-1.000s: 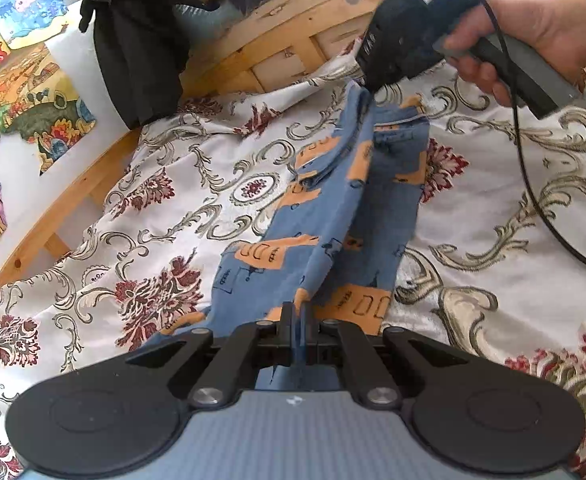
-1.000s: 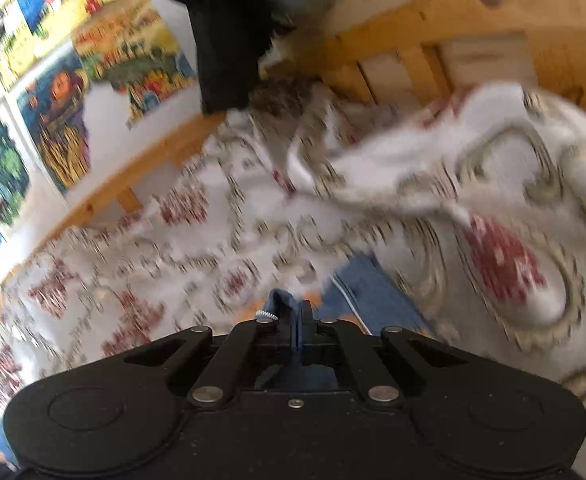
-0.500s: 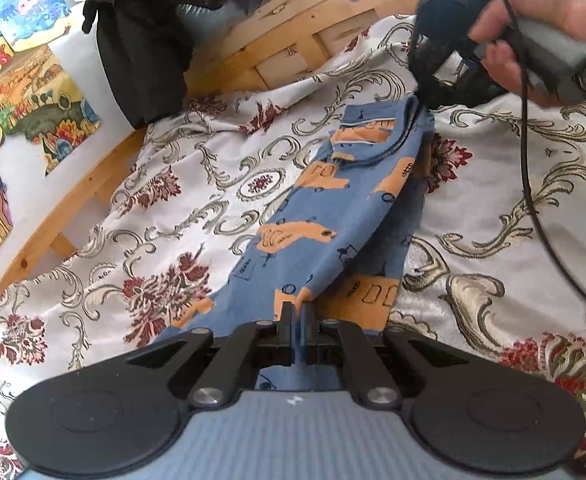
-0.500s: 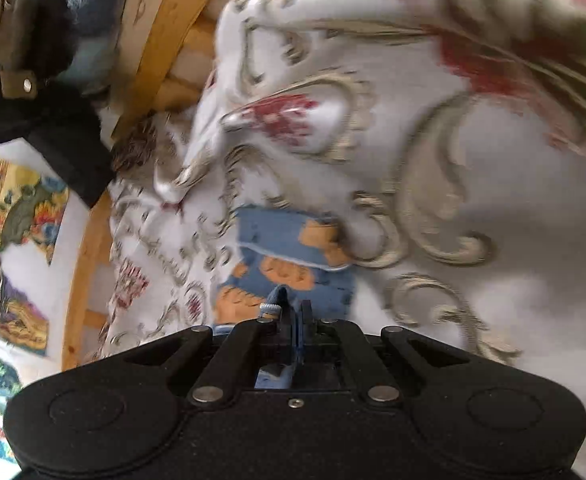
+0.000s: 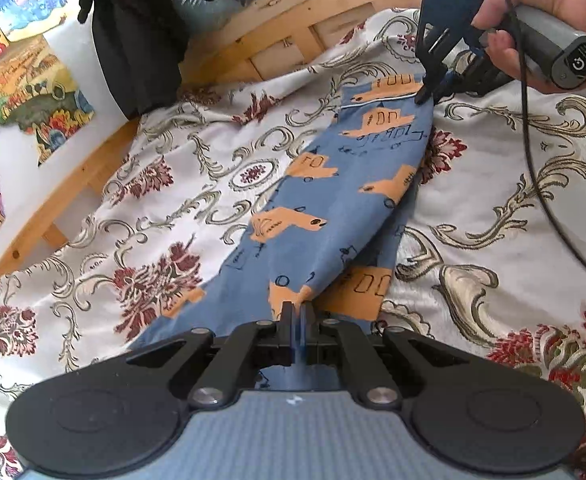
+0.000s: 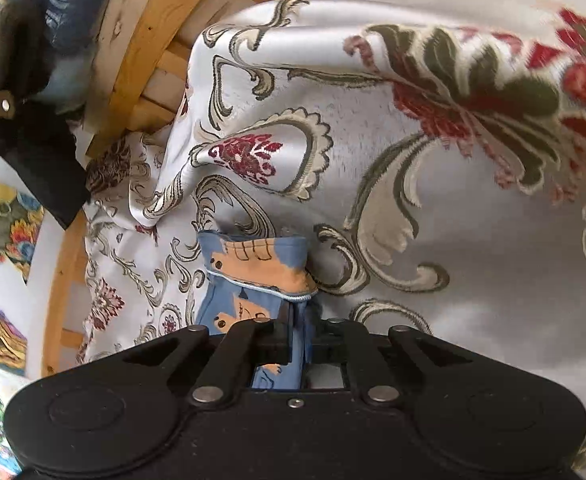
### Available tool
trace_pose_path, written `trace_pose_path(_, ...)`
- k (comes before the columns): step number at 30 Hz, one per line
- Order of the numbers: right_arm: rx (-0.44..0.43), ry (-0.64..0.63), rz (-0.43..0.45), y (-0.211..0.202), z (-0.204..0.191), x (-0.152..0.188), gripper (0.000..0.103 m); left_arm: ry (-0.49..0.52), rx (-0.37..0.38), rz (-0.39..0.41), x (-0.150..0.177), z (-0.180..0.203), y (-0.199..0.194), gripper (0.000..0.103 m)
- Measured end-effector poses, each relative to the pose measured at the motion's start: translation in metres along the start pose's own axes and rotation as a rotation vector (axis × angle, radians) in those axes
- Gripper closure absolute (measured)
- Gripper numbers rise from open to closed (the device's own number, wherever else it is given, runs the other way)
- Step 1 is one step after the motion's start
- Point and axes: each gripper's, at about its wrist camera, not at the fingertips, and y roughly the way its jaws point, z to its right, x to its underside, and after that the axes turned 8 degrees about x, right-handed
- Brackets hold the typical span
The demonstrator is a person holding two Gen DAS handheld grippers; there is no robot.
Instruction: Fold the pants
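Note:
Blue pants with orange prints [image 5: 333,200] lie stretched lengthwise on the floral bedspread [image 5: 153,208], one leg laid over the other. My left gripper [image 5: 297,312] is shut on the near end of the cloth. At the far end a hand holds my right gripper [image 5: 433,92], its fingers pinching the hem corner. In the right wrist view the right gripper [image 6: 299,320] is shut on the pants' hem [image 6: 261,268], low over the bedspread [image 6: 433,200].
A wooden bed frame [image 5: 253,52] curves around the far side. A dark jacket [image 5: 133,48] hangs over it. Colourful drawings [image 5: 33,92] cover the white wall on the left. The right gripper's black cable [image 5: 533,160] trails over the bedspread.
The right gripper has carried the hem away from me and lowered it, pulling the bunched pants out flat and long. My left gripper kept its grip in place.

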Motion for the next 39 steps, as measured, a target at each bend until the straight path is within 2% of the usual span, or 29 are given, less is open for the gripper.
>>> trace_pose_path(4, 0.012, -0.076, 0.007, 0.003, -0.002, -0.001, 0.086, 0.011, 0.003, -0.011, 0.001, 0.003, 0.003, 0.097)
trace_pose_path(7, 0.040, -0.214, 0.055, 0.003, -0.008, 0.001, 0.077, -0.021, 0.042, -0.021, 0.006, 0.001, 0.002, 0.091)
trace_pose_path(9, 0.065, -0.320, 0.090, 0.000, -0.013, 0.001, 0.077, -0.042, 0.069, -0.040, 0.012, 0.000, 0.002, 0.091)
trace_pose_path(13, 0.129, -0.533, 0.157, -0.002, -0.025, 0.009, 0.070, -0.128, 0.133, -0.052, 0.026, -0.009, -0.008, 0.074)
trace_pose_path(14, 0.147, -0.578, 0.166, -0.005, -0.028, 0.012, 0.065, -0.153, 0.142, -0.046, 0.030, -0.012, -0.014, 0.068)
trace_pose_path(15, 0.159, -0.615, 0.167, -0.007, -0.029, 0.015, 0.055, -0.178, 0.145, -0.042, 0.033, -0.015, -0.021, 0.066)
trace_pose_path(16, 0.165, -0.656, 0.164, -0.011, -0.031, 0.020, 0.050, -0.216, 0.145, -0.033, 0.038, -0.021, -0.031, 0.063)
trace_pose_path(18, 0.149, -0.728, 0.160, -0.020, -0.033, 0.032, 0.036, -0.288, 0.133, -0.023, 0.048, -0.032, -0.046, 0.051)
trace_pose_path(19, 0.124, -0.788, 0.157, -0.023, -0.037, 0.041, 0.033, -0.324, 0.112, -0.022, 0.052, -0.039, -0.052, 0.044)
trace_pose_path(20, 0.087, -0.876, 0.155, -0.026, -0.045, 0.054, 0.025, -0.362, 0.081, -0.026, 0.058, -0.047, -0.057, 0.039)
trace_pose_path(23, -0.044, -1.091, 0.142, -0.027, -0.070, 0.090, 0.015, -0.502, -0.053, -0.061, 0.075, -0.075, -0.067, 0.029)
trace_pose_path(26, -0.151, -1.322, 0.114, -0.015, -0.099, 0.131, 0.012, -0.693, -0.182, -0.123, 0.094, -0.111, -0.069, 0.029)
trace_pose_path(29, -0.179, -1.474, 0.057, 0.005, -0.114, 0.166, 0.012, -0.801, -0.314, -0.243, 0.120, -0.136, -0.066, 0.029)
trace_pose_path(31, -0.163, -1.550, 0.012, 0.016, -0.111, 0.183, 0.012, -0.840, -0.335, -0.306, 0.143, -0.142, -0.069, 0.027)
trace_pose_path(33, -0.124, -1.590, -0.021, 0.023, -0.097, 0.191, 0.012, -0.851, -0.318, -0.281, 0.159, -0.142, -0.080, 0.027)
trace_pose_path(36, -0.141, -1.569, -0.009, 0.018, -0.076, 0.185, 0.009, -0.803, -0.325, -0.298, 0.160, -0.134, -0.092, 0.027)
trace_pose_path(39, -0.161, -1.543, -0.015, 0.010, -0.076, 0.174, 0.010, -0.801, -0.319, -0.319, 0.153, -0.128, -0.105, 0.027)
